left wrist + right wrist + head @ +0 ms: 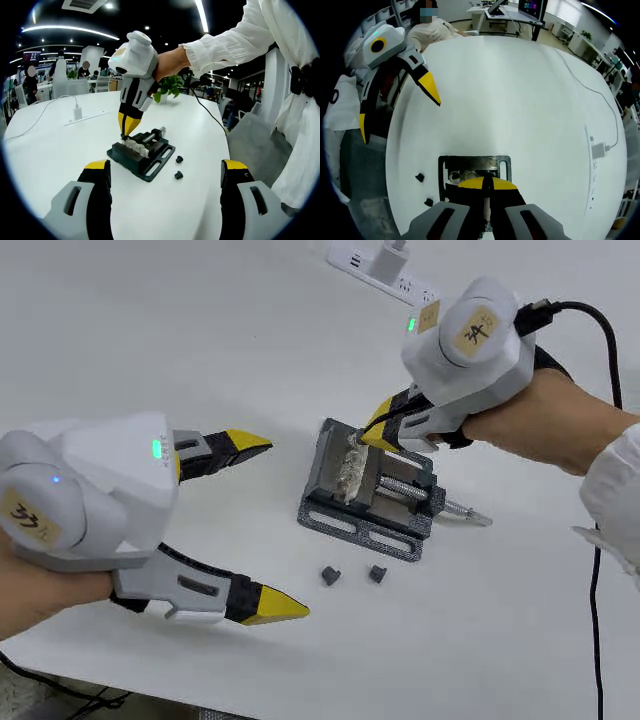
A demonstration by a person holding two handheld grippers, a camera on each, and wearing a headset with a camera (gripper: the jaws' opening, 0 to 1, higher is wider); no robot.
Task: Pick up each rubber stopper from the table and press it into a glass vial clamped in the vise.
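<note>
Nearest: left gripper [287, 527], spread wide, holding nothing, hovering above the tabletop [200, 340] well to the left of the work.

Just beyond, loose on the tabletop beside the vise base: two rubber stoppers, left stopper [331, 575] and right stopper [377, 573], small, dark, a little apart.

Next out: vise [325, 465], with glass vials [350, 472] clamped upright between its plates.

Over the vials: right gripper [486, 184], drawn narrow, tips nearly together, pointing down at a vial mouth. Stopper between the tips or not: cannot tell.

Farthest: power strip [372, 268] with a charger [392, 254] plugged in.

Step in hand, by judgement: pressing a stopper home.
- Centre over the mouth first.
- Push straight down along the vial, no sideways lean. Glass clamped hard, likely to chip or crack under a skewed load.
- Ease in slowly and stop once seated.
- Meanwhile, bring the left gripper toward the next loose stopper.

Count:
- grippers, two
- loose stoppers, two
- vise, one
- vials, at least two mouths in the right gripper view, exact number unclear
- power strip, one
</note>
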